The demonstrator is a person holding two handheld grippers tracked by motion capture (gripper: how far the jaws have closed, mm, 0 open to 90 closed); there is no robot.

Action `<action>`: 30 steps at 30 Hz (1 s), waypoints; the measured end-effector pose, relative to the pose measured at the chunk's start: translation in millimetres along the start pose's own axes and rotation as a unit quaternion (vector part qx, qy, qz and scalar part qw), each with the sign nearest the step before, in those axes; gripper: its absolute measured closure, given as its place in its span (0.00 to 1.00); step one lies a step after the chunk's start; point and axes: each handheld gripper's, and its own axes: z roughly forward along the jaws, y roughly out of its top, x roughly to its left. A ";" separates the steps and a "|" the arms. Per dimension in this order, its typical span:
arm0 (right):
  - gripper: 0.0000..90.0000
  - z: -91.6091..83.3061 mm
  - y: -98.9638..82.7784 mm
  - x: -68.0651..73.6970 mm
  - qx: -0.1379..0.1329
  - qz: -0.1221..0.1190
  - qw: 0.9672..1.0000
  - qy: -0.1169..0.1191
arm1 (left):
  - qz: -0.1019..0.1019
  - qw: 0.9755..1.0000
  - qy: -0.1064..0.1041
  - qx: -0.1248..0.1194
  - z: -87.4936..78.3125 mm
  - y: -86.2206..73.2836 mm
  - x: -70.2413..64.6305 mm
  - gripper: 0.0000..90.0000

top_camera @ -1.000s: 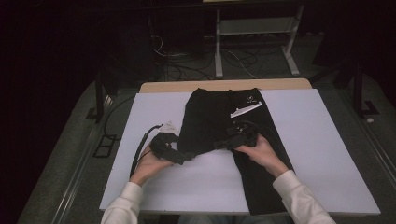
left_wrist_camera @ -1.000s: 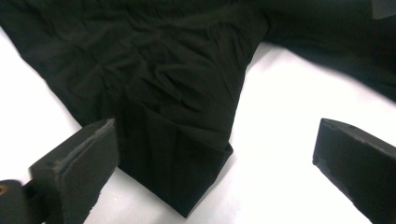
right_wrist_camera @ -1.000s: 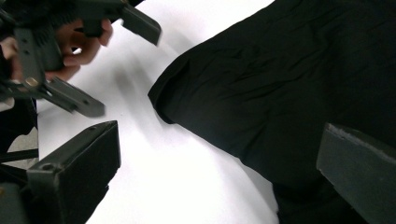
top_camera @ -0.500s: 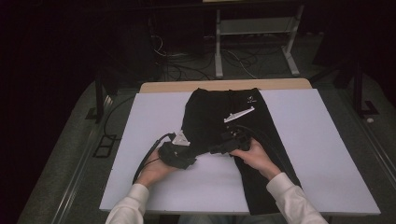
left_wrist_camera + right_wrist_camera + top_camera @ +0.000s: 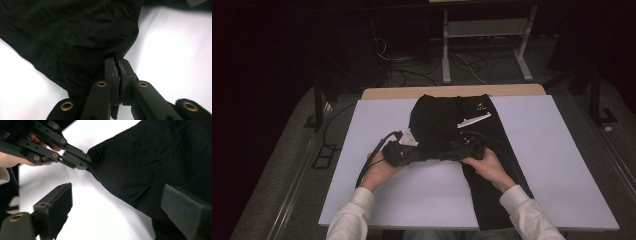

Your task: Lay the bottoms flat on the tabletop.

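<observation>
Left tongs [image 5: 118,65] pinch the trousers [image 5: 75,37]
They have just clenched on a fold; right tongs [image 5: 116,205], closing slightly, gape over cloth on the white surface [image 5: 377,120].

The white counter [image 5: 562,165] lies bare to the right of the black trousers [image 5: 437,125], giving open passage there. Bare surface also runs along the left side and across the near edge between the two forearms. The trousers cover the middle strip from the far edge to the near edge. The left gripper [image 5: 412,154] and right gripper [image 5: 452,154] stand close together at the trousers' left edge, narrowing the gap between them. A cable [image 5: 372,155] loops over the counter's left part.
</observation>
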 end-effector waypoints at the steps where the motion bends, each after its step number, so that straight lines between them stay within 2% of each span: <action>1: 0.12 -2.0 -0.3 -0.9 -0.002 0.002 1.000 0.000 | -0.002 1.000 -0.001 -0.003 -2.8 3.8 2.0 0.96; 4: 0.14 -6.5 -1.2 -2.3 0.000 0.009 1.000 0.002 | -0.011 1.000 -0.009 -0.010 -8.8 14.9 8.8 0.96; 8: 0.18 -8.2 -2.2 -1.3 0.003 0.009 1.000 0.013 | -0.014 1.000 -0.002 -0.006 -11.1 29.6 19.1 0.96; 10: 0.20 -5.9 -2.6 0.7 0.006 0.003 1.000 0.018 | -0.016 1.000 0.000 -0.001 -9.2 35.2 25.4 0.96; 13: 0.24 1.3 -2.9 4.2 0.010 -0.001 0.999 0.031 | -0.027 1.000 0.002 -0.005 -3.9 39.1 34.7 0.96; 15: 0.27 7.6 -1.7 6.8 0.018 -0.005 0.999 0.032 | -0.034 0.999 0.008 -0.007 0.5 40.3 39.6 0.96; 18: 0.31 19.5 1.3 8.9 0.023 -0.009 0.999 0.024 | -0.046 0.999 0.015 -0.012 8.0 40.8 47.5 0.96; 22: 0.34 39.5 5.8 10.8 0.029 -0.016 0.999 0.003 | -0.076 0.997 0.025 -0.020 20.5 36.9 59.6 0.96; 26: 0.38 52.2 11.4 8.3 0.009 -0.008 1.000 -0.018 | -0.105 0.994 0.024 -0.029 30.5 30.6 70.5 0.96; 30: 0.41 59.9 18.6 2.3 -0.005 0.004 0.999 -0.043 | -0.120 0.992 0.021 -0.036 37.0 27.6 76.2 0.96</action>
